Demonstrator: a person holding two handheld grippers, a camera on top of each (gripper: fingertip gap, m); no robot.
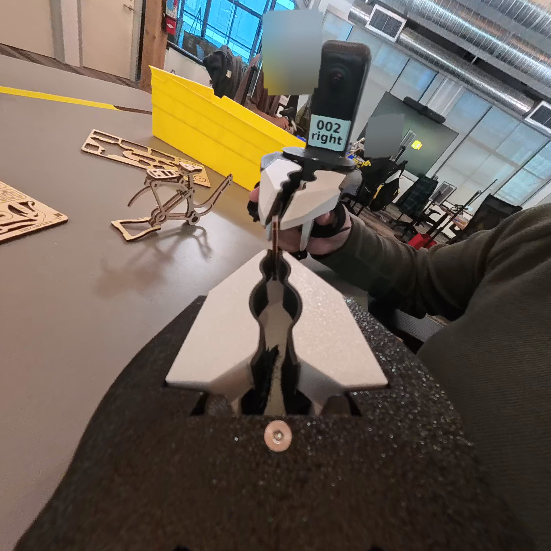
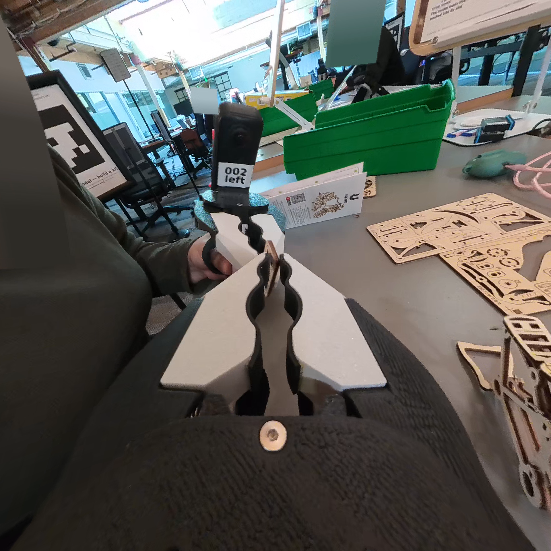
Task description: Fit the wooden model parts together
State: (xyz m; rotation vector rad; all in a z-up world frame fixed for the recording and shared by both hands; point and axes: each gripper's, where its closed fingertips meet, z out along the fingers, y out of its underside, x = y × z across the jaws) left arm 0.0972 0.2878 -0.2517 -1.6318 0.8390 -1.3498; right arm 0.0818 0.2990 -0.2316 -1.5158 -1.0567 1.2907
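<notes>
My left gripper (image 1: 274, 261) and my right gripper (image 2: 272, 263) meet tip to tip above the grey table's near edge. A small flat wooden part (image 2: 271, 269) sits between them. In the left wrist view the wooden part (image 1: 274, 238) shows edge-on, running from the right gripper (image 1: 275, 222) into my left jaws. Both grippers are shut on it. I cannot tell whether it is one piece or two pressed together. The left gripper (image 2: 260, 245) faces me in the right wrist view. A half-built wooden model (image 1: 170, 202) stands on the table; it also shows in the right wrist view (image 2: 521, 387).
Punched wooden sheets lie on the table (image 1: 143, 155), (image 1: 21, 211), (image 2: 462, 238). A yellow bin (image 1: 208, 128) stands behind the model. A green bin (image 2: 372, 143), a folded leaflet (image 2: 322, 199), a teal object (image 2: 492, 162) and a pink cord (image 2: 530, 179) are farther back. My two grippers' fingertips are within a few centimetres of each other.
</notes>
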